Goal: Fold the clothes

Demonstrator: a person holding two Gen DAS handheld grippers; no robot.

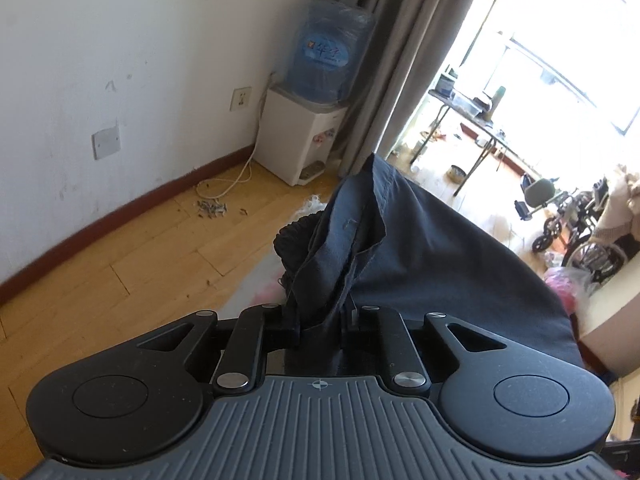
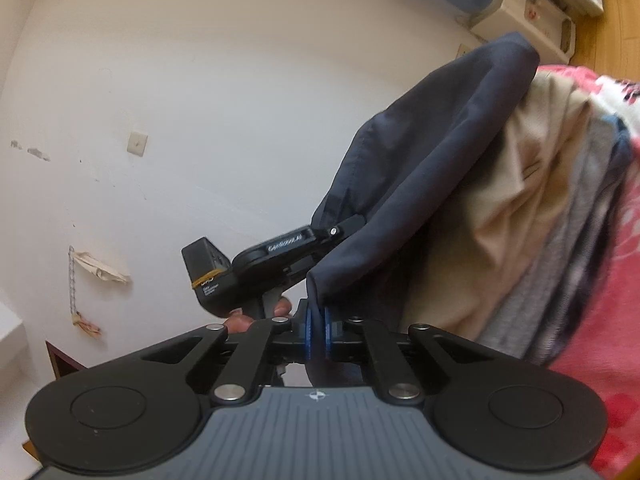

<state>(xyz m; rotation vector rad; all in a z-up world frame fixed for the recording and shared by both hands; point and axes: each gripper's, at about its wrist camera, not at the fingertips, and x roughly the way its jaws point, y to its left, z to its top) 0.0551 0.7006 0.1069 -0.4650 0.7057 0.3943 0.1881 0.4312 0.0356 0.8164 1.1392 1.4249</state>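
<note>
A dark navy garment (image 1: pixel 420 248) hangs in the air between both grippers. In the left wrist view my left gripper (image 1: pixel 320 316) is shut on a bunched corner of the cloth, which rises crumpled from the jaws and stretches off to the right. In the right wrist view my right gripper (image 2: pixel 319 330) has its blue pads (image 2: pixel 308 332) pressed together on another edge of the navy garment (image 2: pixel 420 184). The other gripper (image 2: pixel 280 252) shows there too, held by a person's hand (image 2: pixel 248 320), clamped on the far corner of the cloth.
A water dispenser (image 1: pixel 300 136) with a blue bottle stands against the white wall, a cord on the wood floor (image 1: pixel 120 272) beside it. Grey curtains (image 1: pixel 400 40) hang behind. A pile of beige, grey and pink clothes (image 2: pixel 560 220) lies at the right. Wheelchairs (image 1: pixel 576 224) stand far right.
</note>
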